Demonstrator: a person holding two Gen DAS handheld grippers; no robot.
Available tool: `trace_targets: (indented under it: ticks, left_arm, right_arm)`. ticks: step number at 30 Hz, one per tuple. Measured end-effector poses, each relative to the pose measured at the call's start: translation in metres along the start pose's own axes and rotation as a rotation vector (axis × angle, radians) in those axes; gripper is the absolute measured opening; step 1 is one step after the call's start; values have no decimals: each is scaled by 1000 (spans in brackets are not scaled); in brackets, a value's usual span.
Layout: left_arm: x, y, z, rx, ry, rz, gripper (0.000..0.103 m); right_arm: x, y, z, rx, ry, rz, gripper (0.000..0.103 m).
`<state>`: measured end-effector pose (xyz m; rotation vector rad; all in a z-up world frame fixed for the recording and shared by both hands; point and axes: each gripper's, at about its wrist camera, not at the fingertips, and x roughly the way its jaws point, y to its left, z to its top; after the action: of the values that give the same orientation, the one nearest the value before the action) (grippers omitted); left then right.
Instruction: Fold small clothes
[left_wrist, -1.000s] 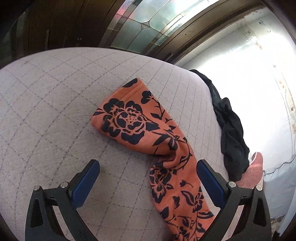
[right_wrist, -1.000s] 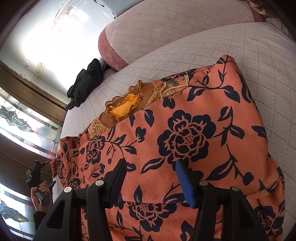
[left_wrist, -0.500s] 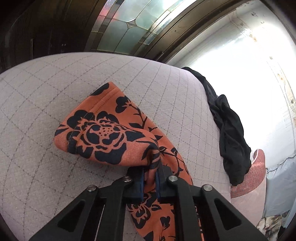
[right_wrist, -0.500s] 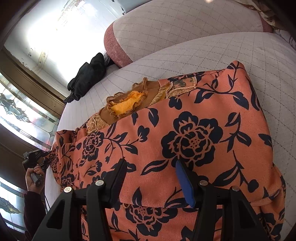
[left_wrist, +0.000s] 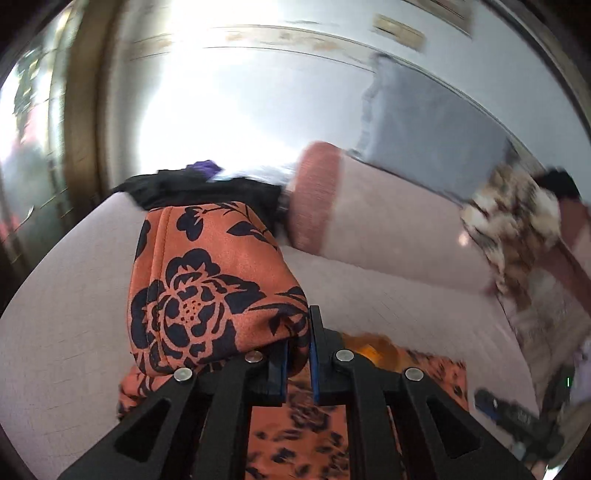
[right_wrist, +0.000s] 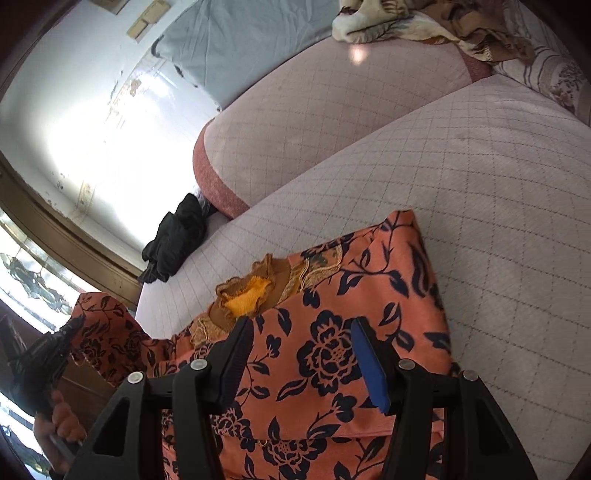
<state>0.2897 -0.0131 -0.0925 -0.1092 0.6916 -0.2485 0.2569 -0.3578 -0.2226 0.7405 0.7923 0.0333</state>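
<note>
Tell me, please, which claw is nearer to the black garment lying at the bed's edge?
Left. The left claw, shut on the orange floral sleeve, is lifted just short of the black garment. The right claw hangs open over the dress's body, farther back.

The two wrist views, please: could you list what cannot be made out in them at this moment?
- Left wrist view: motion blur smears the patterned blanket and the dark device at lower right.
- Left wrist view: the left gripper covers the clamped part of the orange floral garment.
- Right wrist view: the garment's near hem runs below the frame edge, behind the right gripper.
</note>
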Motion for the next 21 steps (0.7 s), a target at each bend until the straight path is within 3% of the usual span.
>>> trace_targets:
  ticks: [1, 2, 3, 5, 8, 12, 16, 19, 21]
  left_arm:
    - [2, -30, -12, 68, 30, -35, 14]
    - [4, -54, -22, 125, 61, -63, 31]
    - [6, -74, -34, 181, 89, -75, 59]
    - [-7, -100, -54, 264, 81, -32, 77]
    - [-27, -87, -62, 272, 13, 13, 79]
    - [-25, -8, -48, 73, -27, 121, 89]
    - [9, 70, -50, -132, 58, 293, 89]
    - [29, 116, -63, -264, 140, 348, 89]
    - [40, 131, -66, -297, 180, 383, 89]
  right_arm:
    - [-5, -5, 4, 17, -14, 1, 59]
    - [-9, -11, 8, 36, -26, 2, 59]
    - [-13, -17, 12, 57, -36, 4, 59]
    - [-19, -29, 18, 98, -41, 17, 60]
    - [-27, -46, 22, 161, -56, 28, 67]
    - [-25, -48, 22, 173, -48, 38, 67]
    - [-7, -32, 18, 112, 23, 29, 67]
    - [16, -27, 12, 96, 91, 27, 67]
    - [35, -29, 9, 99, 133, 33, 67]
